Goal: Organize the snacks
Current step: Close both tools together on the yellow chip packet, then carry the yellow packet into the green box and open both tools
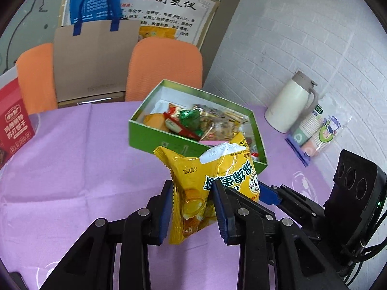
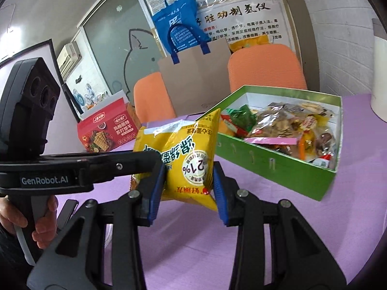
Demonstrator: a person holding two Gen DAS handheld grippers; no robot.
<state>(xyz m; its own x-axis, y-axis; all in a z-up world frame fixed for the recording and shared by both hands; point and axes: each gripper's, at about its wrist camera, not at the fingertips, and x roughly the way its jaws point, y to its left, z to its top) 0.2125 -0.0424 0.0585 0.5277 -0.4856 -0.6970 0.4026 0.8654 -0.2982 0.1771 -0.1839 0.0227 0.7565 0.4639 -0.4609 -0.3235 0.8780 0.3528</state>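
A yellow snack packet (image 1: 217, 169) (image 2: 179, 149) hangs above the purple tablecloth (image 1: 72, 157), just in front of the green box. My left gripper (image 1: 193, 205) is shut on its lower left part. My right gripper (image 2: 188, 191) is shut on the end printed "21%". In the left wrist view the right gripper's blue finger (image 1: 268, 193) reaches in from the right. In the right wrist view the left gripper's finger (image 2: 145, 159) comes in from the left. The open green box (image 1: 154, 135) (image 2: 266, 162) holds several mixed snack packs.
A red biscuit box (image 1: 14, 130) (image 2: 106, 133) stands at the table's left edge. A cream thermos jug (image 1: 290, 104) and a sleeve of paper cups (image 1: 314, 133) sit by the brick wall. Two orange chairs (image 1: 167, 65) and a cardboard bag (image 1: 94, 60) stand behind. A hand (image 2: 46, 217) holds the left handle.
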